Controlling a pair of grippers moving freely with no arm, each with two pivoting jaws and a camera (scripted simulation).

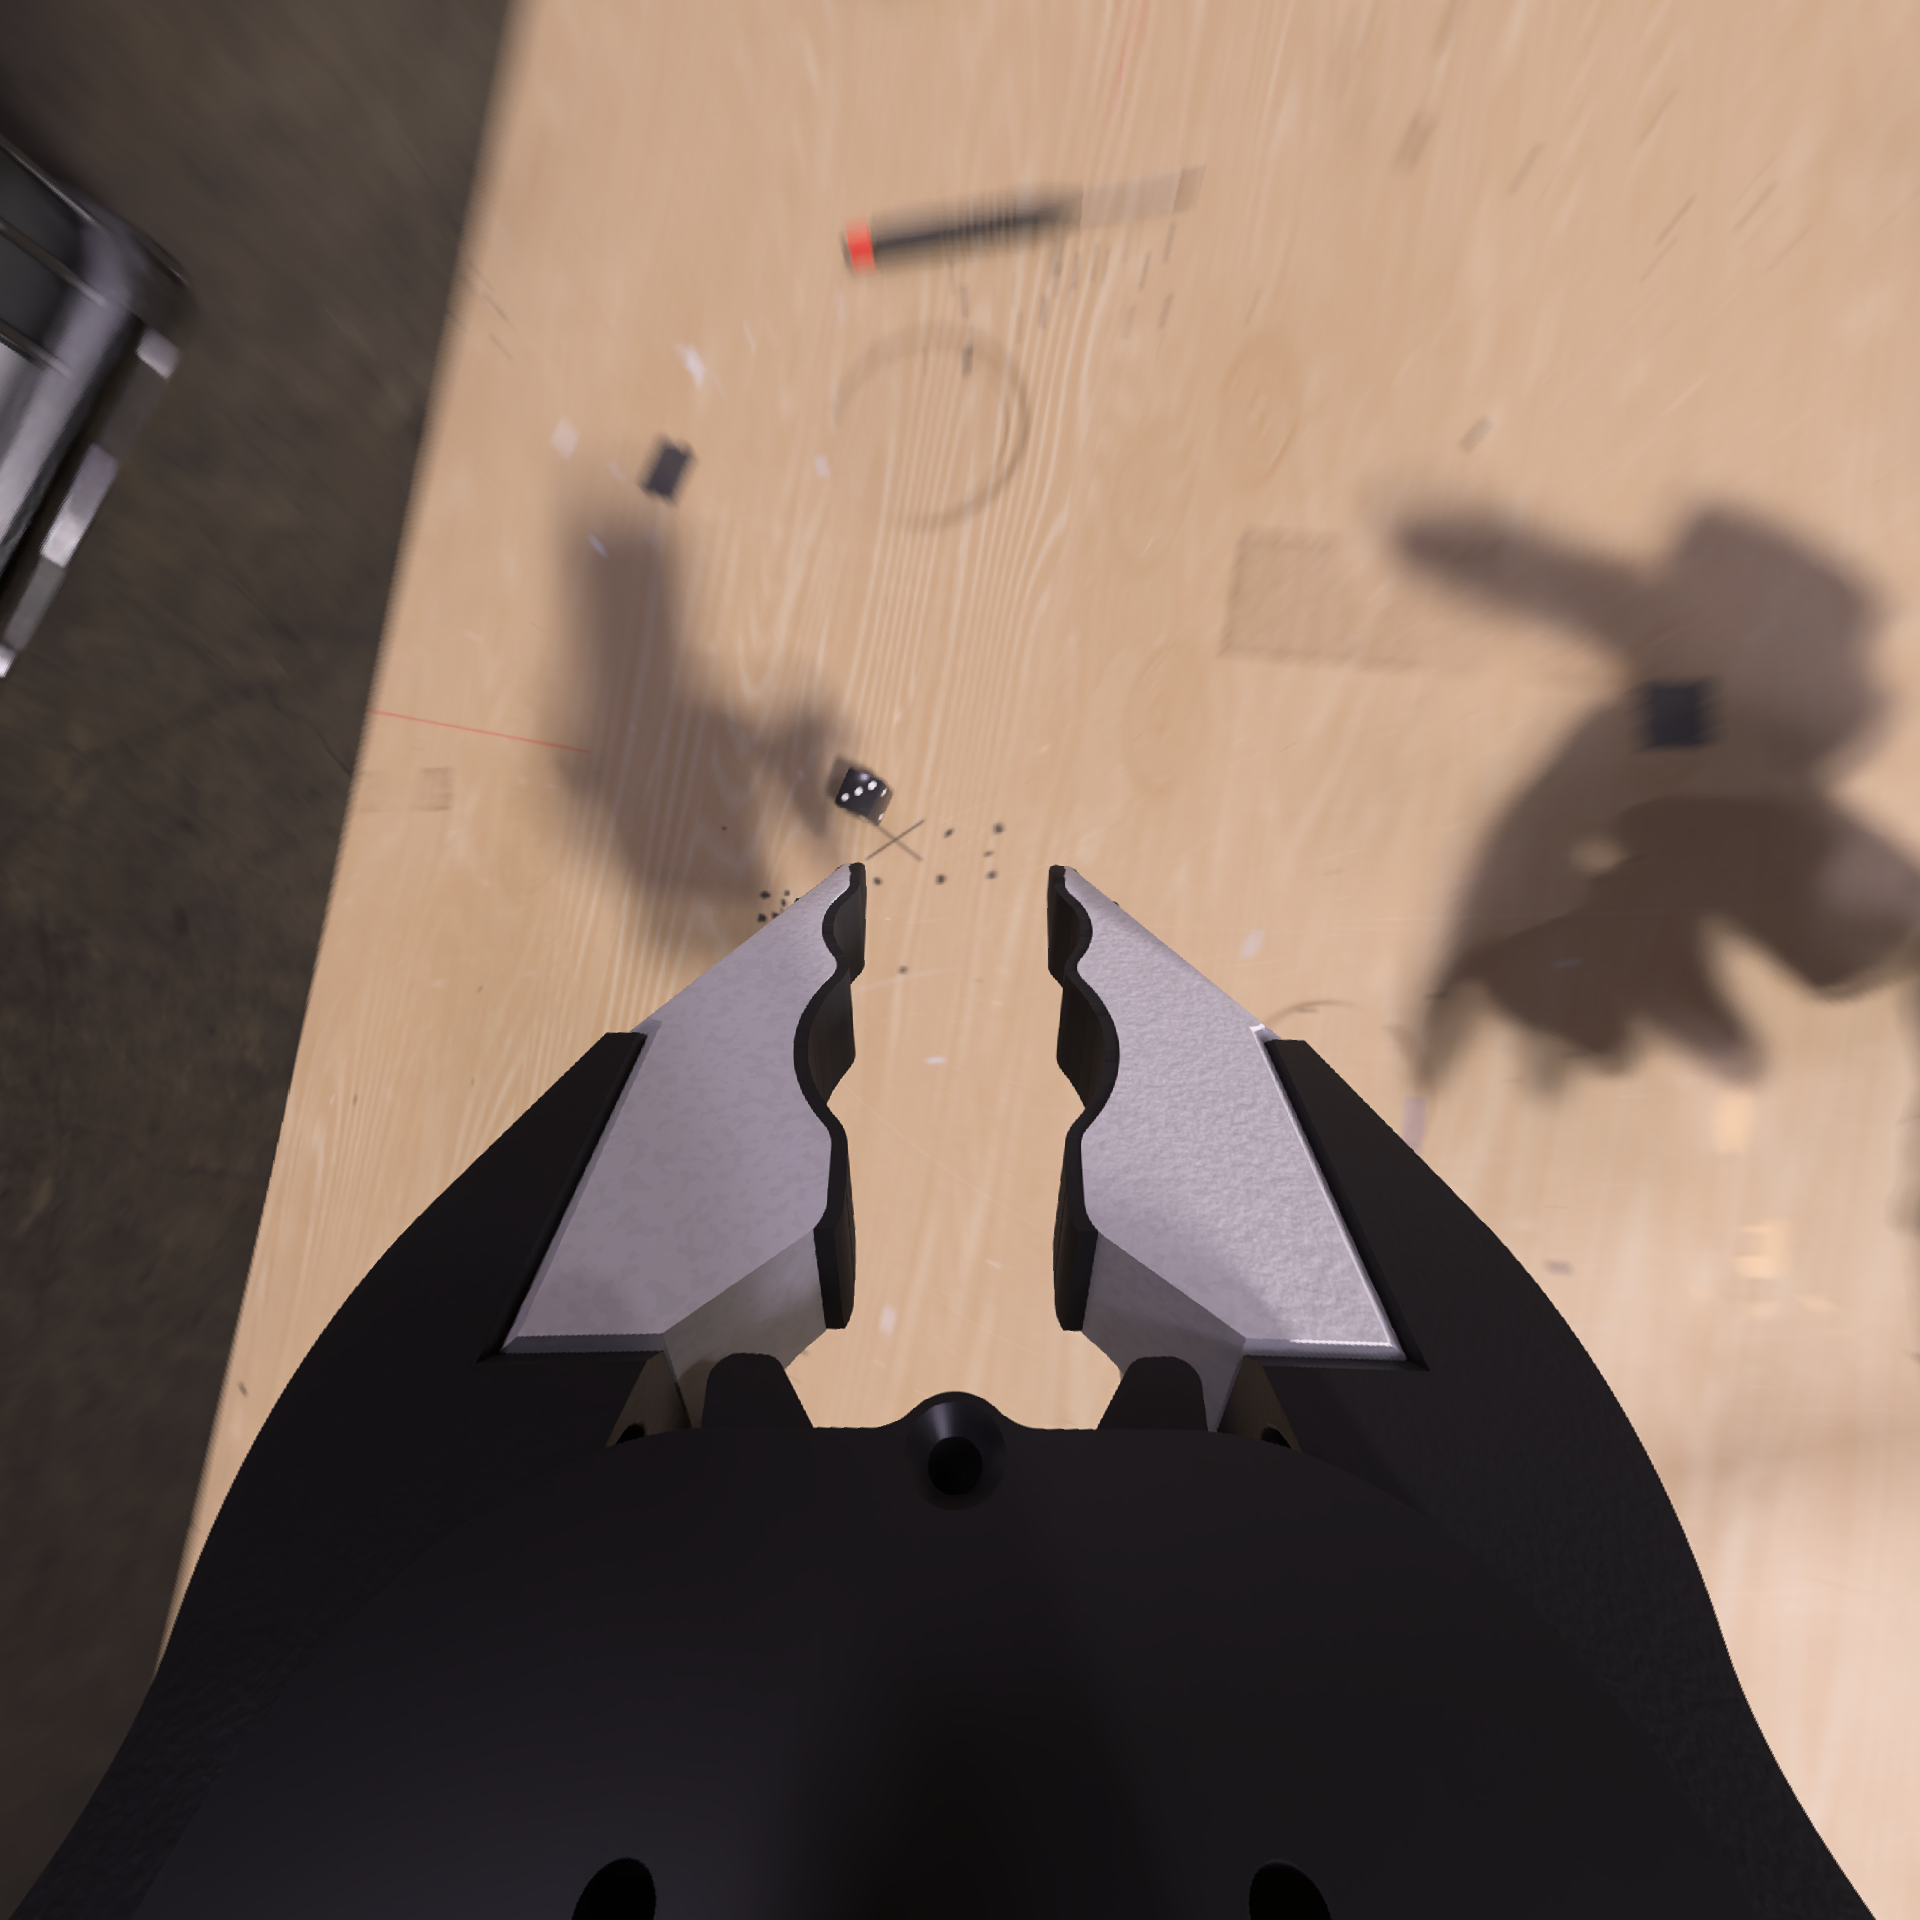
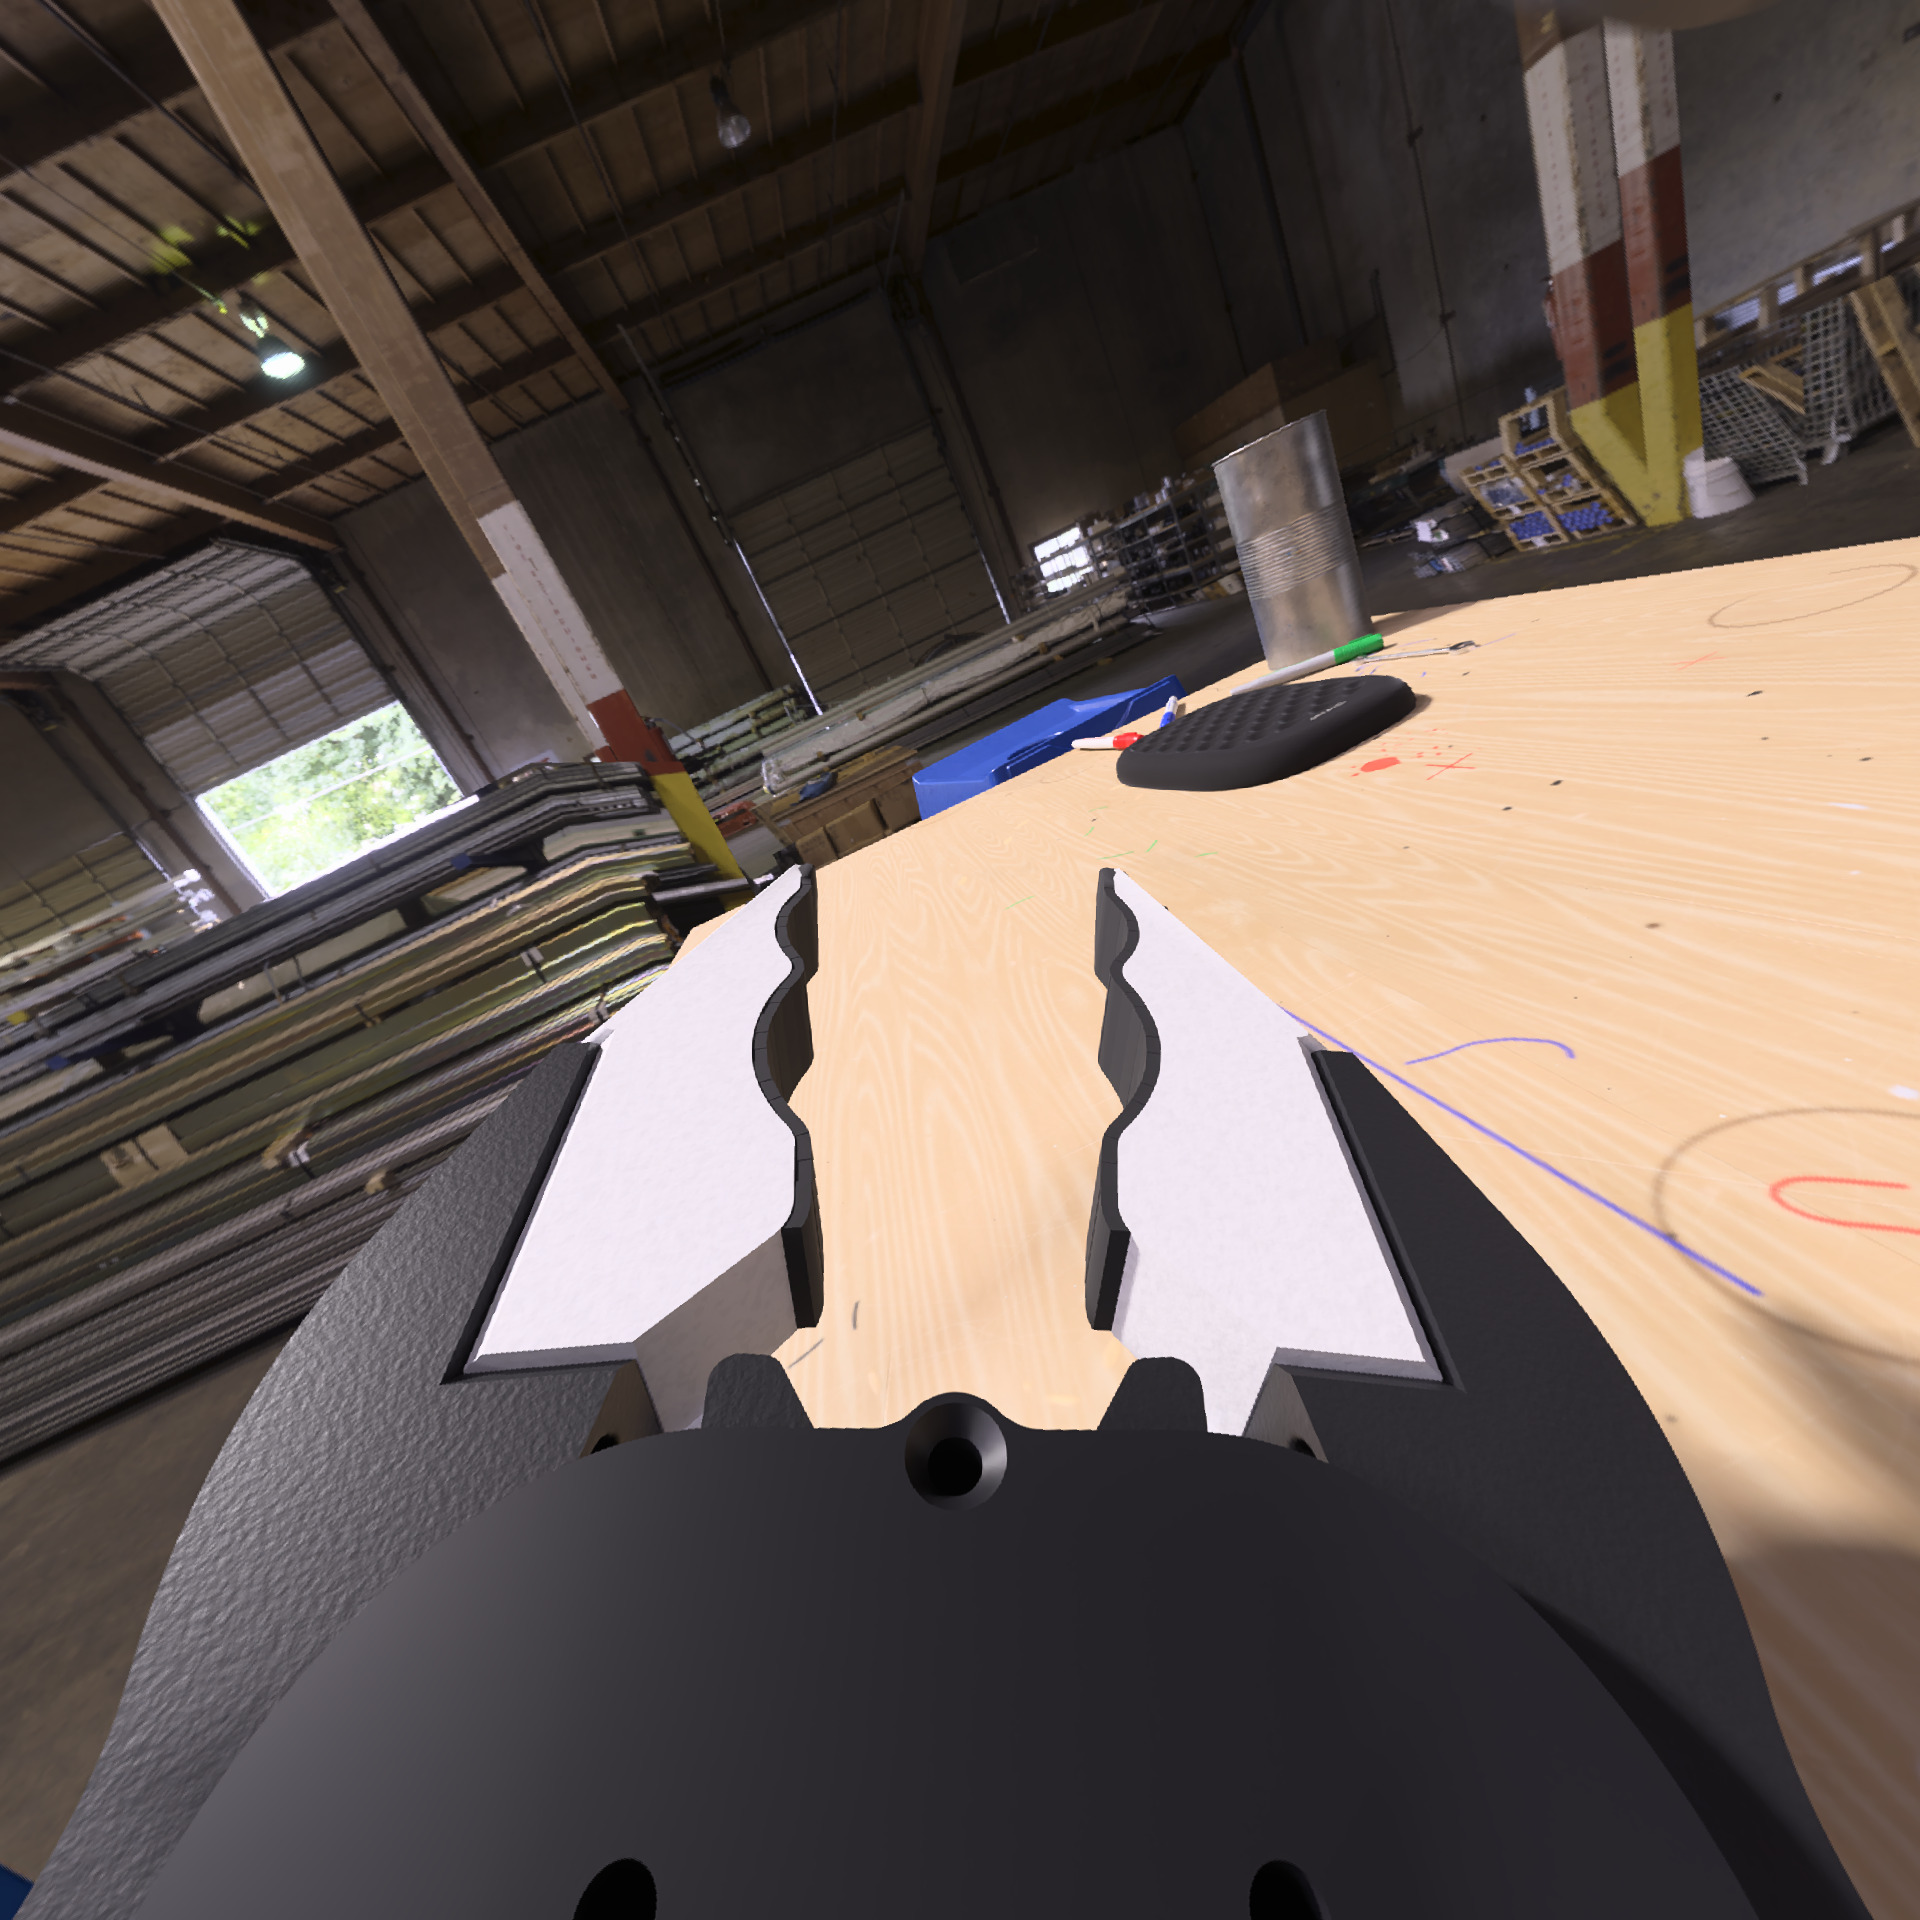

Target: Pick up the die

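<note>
A small black die with white pips lies on the light wooden table, in the shadow of a gripper. My left gripper is open and empty, above the table, with the die just beyond and slightly left of its left fingertip. My right gripper is open and empty, low over the same table near its edge. The die does not show in the right wrist view.
In the left wrist view a black marker with a red band lies far ahead, and two small black chips lie on the table, whose edge runs along the left. In the right wrist view: a black pad, markers, a metal can, a blue bin.
</note>
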